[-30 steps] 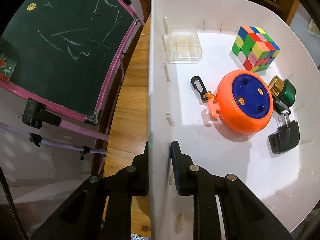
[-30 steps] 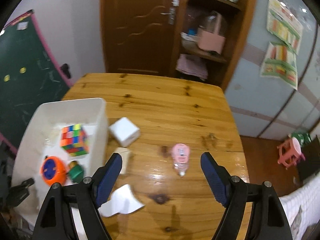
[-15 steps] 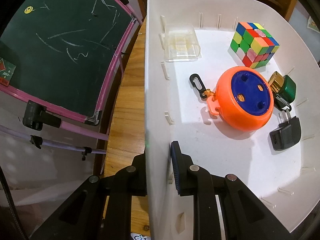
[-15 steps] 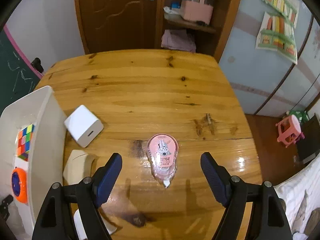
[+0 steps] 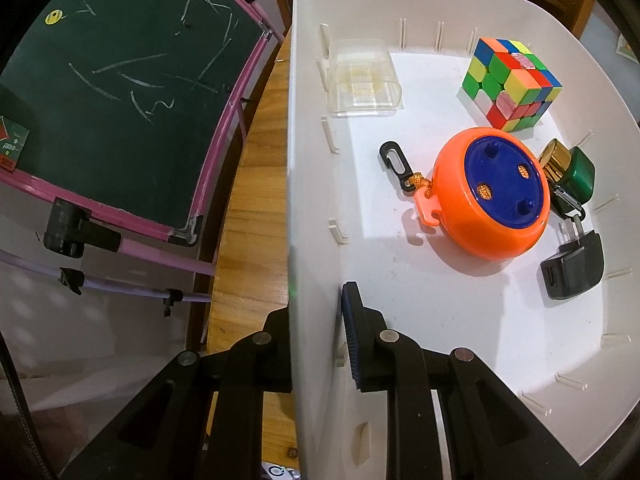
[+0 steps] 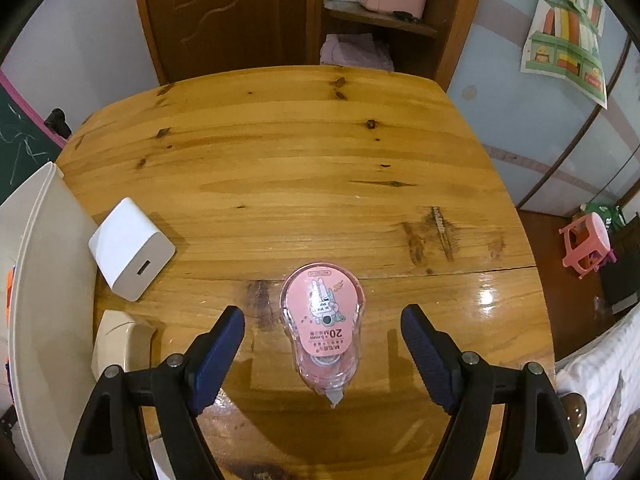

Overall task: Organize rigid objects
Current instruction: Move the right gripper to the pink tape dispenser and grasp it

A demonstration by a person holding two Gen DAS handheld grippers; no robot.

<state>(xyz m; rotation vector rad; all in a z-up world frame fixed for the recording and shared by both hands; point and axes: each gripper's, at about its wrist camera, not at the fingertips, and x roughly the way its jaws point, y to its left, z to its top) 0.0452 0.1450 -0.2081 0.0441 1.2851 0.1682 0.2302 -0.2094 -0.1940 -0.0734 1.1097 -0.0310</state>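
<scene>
Inside white bin (image 5: 312, 200): cube (image 5: 512, 84), orange reel (image 5: 492, 196), black charger (image 5: 572, 268).

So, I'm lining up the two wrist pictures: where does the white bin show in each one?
Left wrist: the white bin fills the right half, and the left gripper clamps its near wall.
Right wrist: only its rim shows at the left edge.
Shared landmark: the green chalkboard with the pink frame, beside the bin.

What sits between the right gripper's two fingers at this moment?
In the right wrist view, the pink correction tape lies on the wooden table between the closing right gripper; neither pad touches it yet.
</scene>
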